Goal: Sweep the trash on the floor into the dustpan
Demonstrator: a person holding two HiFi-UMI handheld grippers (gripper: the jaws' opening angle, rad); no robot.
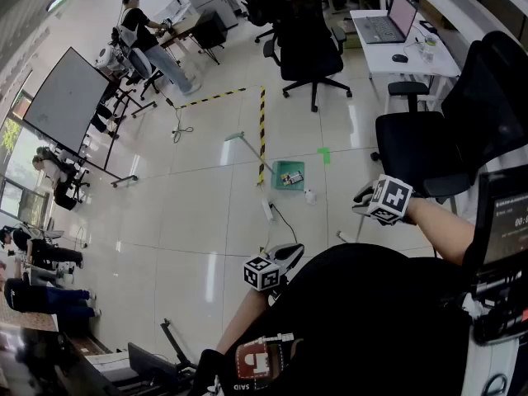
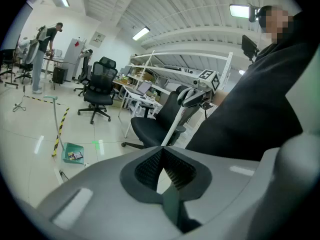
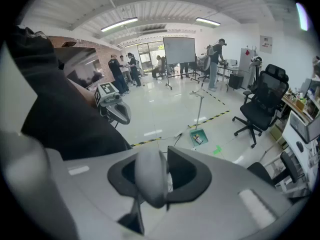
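Note:
A green dustpan stands on the tiled floor with scraps in it, its long pale handle leaning up to the left. It also shows as the dustpan and the dustpan in the gripper views. A small white crumpled scrap lies just right of it. My left gripper is held near my body, jaws shut with nothing clear between them. My right gripper is shut on a white pole that runs down toward the floor. The pole's grey rounded end fills its jaws.
Yellow-black floor tape runs past the dustpan. A power strip with cable lies near it. Black office chairs stand behind and to the right, beside a desk with a laptop. People stand and sit along the room's left side.

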